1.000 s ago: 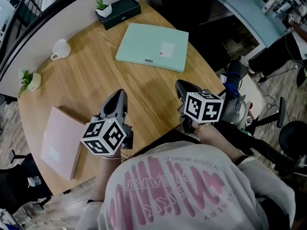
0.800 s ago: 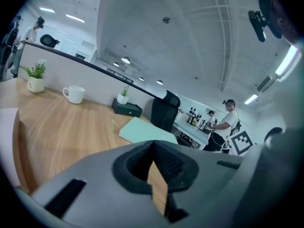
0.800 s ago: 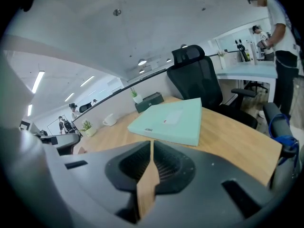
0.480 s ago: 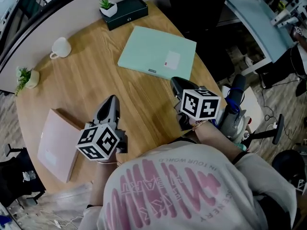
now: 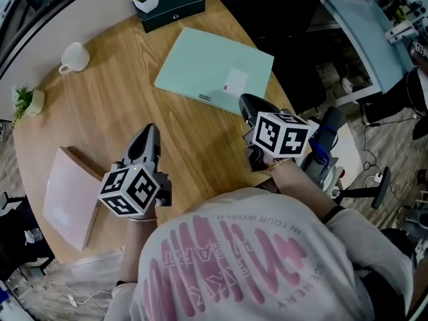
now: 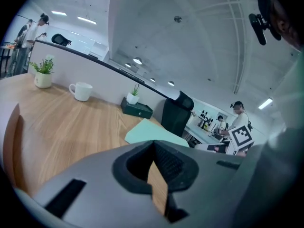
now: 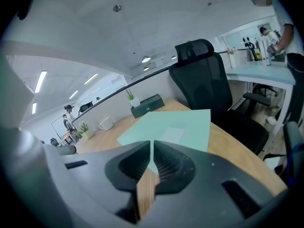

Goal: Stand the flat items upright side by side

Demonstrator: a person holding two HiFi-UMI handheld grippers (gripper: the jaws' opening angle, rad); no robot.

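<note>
- Head view: the green folder (image 5: 214, 69) lay flat on the round table (image 5: 127, 99). The pink folder (image 5: 67, 196) lay flat too, well apart from the green folder. The right gripper (image 5: 249, 103) was just beside the green folder.
- Left gripper view: the left gripper (image 6: 153, 146) had its jaws pressed together, holding nothing.
- Right gripper view: the jaws were almost touching and empty, and pointed at the green folder's near corner. I think they should open first, then pinch that edge to tip it up.

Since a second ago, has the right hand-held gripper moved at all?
Yes. The right hand-held gripper has moved toward the green folder: its tip now lines up with the folder's near edge, where bare table separated them before.
</note>
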